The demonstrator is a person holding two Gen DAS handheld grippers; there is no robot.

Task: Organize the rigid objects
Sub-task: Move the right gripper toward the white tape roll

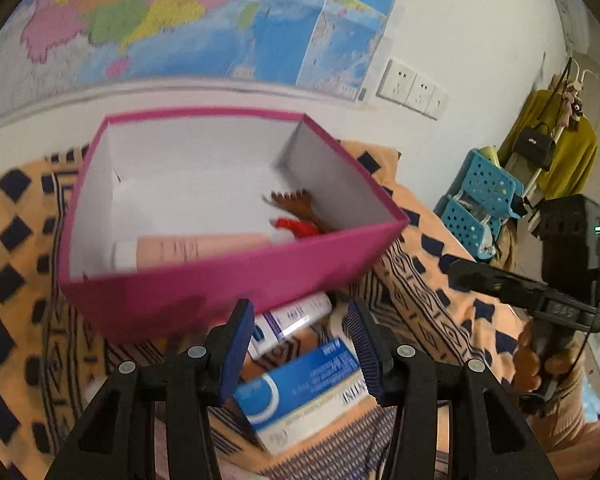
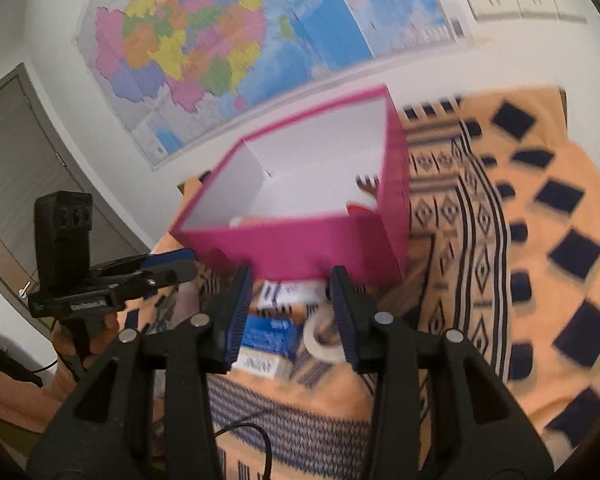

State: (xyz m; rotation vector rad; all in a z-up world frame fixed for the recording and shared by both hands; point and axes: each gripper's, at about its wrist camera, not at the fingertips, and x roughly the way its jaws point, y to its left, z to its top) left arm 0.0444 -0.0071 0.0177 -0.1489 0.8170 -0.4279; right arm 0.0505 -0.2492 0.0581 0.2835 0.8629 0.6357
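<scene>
Now both grippers are hovering just in front of the pink box (image 1: 204,292) on the patterned cloth (image 1: 440,300): the left gripper (image 1: 300,348) and right gripper (image 2: 290,316) are standing partly open, gripping nothing. Inside the box, a pink tube (image 1: 196,250) and brown comb (image 1: 294,204) are lying; a blue carton (image 1: 300,388) and tape roll (image 2: 320,338) are lying before it.

Matt pink cardboard box (image 1: 228,292) — woven patterned cloth (image 1: 420,280), glossy paper map (image 1: 180,20)
</scene>
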